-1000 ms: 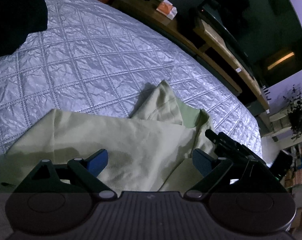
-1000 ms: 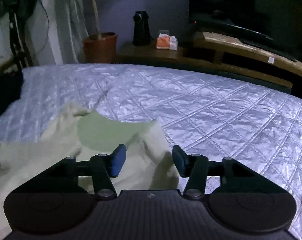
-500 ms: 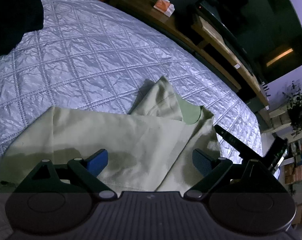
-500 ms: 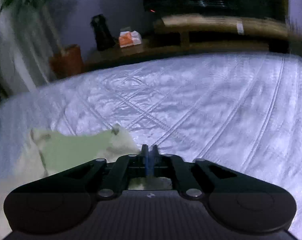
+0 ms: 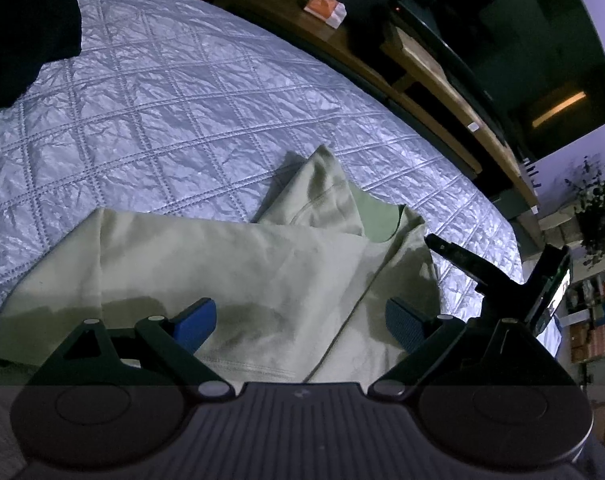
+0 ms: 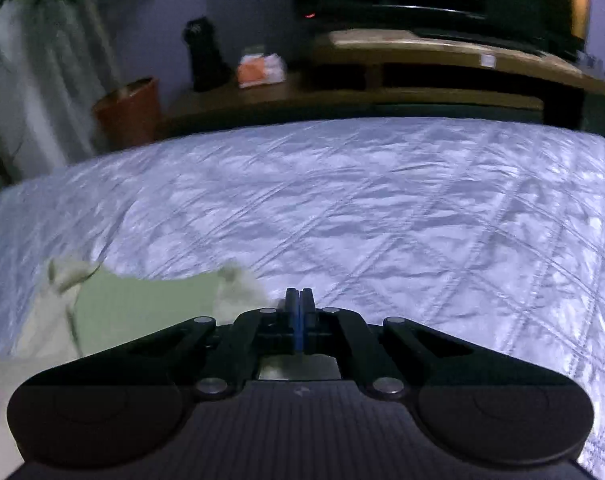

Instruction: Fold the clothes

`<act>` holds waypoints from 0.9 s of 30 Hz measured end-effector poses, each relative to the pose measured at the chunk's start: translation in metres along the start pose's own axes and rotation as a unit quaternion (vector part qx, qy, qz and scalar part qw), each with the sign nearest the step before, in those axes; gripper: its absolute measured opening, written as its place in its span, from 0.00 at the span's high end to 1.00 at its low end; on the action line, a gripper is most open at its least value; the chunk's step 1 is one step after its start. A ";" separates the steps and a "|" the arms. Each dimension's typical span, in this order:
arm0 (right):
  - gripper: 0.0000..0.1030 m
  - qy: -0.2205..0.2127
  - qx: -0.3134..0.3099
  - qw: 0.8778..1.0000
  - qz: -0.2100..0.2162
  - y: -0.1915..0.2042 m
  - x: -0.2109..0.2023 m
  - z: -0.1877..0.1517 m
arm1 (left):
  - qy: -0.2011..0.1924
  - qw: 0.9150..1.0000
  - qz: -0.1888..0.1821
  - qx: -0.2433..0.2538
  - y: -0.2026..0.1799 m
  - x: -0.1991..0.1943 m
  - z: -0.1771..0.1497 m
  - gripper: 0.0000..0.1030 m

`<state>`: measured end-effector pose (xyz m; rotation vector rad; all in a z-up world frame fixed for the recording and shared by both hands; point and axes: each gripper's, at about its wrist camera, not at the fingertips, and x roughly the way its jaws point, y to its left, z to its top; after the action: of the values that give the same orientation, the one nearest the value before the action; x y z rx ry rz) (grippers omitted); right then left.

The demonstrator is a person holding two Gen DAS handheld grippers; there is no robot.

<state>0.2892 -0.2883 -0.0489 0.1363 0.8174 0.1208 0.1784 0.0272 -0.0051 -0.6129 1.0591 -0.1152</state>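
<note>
Two claws are working over a pale green cotton garment that is lying on the near part of a silver-grey quilted bed. Far left, a black cloth is resting. The left claw is hovering released above the garment; the right claw is clenched at the garment's right edge, grip unclear.

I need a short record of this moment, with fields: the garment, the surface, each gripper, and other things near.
garment: pale green garment, partly folded, lying on the bed
surface: quilted silver-blue bedcover
left gripper: open, fingers over the garment
right gripper: shut beside the garment's edge; whether it pinches cloth cannot be told
other clothing: dark garment at the far corner of the bed
background: orange box on a wooden shelf
</note>
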 end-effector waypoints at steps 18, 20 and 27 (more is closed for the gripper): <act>0.62 -0.039 -0.097 0.994 -0.031 0.005 -0.031 -0.022 | 0.005 1.000 -0.002 0.002 -0.001 0.001 -0.002 0.13; 0.55 -0.050 -0.076 0.996 -0.017 -0.010 -0.048 -0.030 | 0.004 1.000 -0.002 0.001 0.000 0.000 -0.002 0.13; 0.36 -0.055 -0.066 0.996 -0.006 -0.044 -0.111 -0.087 | 0.004 1.000 0.000 0.002 -0.002 -0.001 -0.002 0.13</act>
<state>0.1523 -0.3427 -0.0352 0.0131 0.6989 0.1537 0.1766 0.0249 -0.0042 -0.6090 1.0652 -0.1203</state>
